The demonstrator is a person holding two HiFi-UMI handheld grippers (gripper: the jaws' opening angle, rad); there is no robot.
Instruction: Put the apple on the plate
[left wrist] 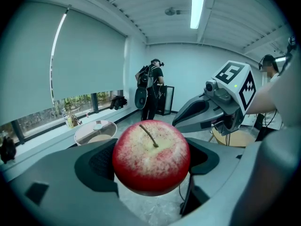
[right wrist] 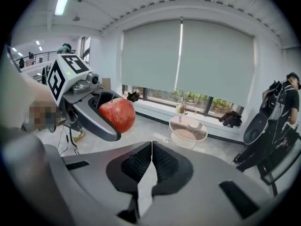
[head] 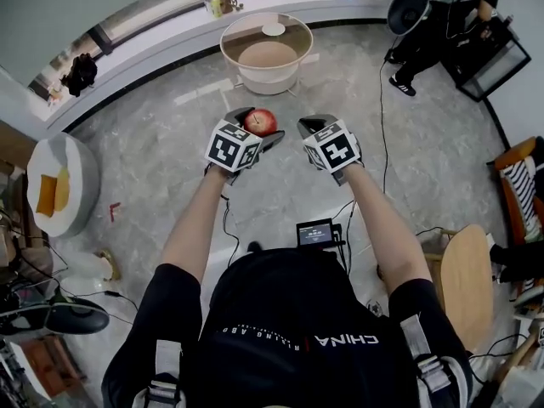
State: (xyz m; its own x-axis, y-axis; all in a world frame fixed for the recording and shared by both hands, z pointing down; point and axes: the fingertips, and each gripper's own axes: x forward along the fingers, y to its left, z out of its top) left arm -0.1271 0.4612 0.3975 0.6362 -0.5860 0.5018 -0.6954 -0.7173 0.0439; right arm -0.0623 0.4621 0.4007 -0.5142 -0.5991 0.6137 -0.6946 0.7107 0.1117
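Left claw [left wrist: 151, 169] spread wide, clamped on red apple [left wrist: 151, 152]. Right claw [right wrist: 151, 163] closed, empty. Shirt [head: 289, 313] print: "CHINA".

Cool, even light from ceiling strip lights [left wrist: 197, 6] and the far windows [right wrist: 188, 98] casts only soft shadows on the floor [head: 161, 151], both gripper views bulge at black-cornered edges, and the near apple [left wrist: 151, 157] is sharp.

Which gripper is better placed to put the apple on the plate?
Left. The left gripper grips the apple between its jaws; the right gripper is shut and empty. The plate lies straight ahead.
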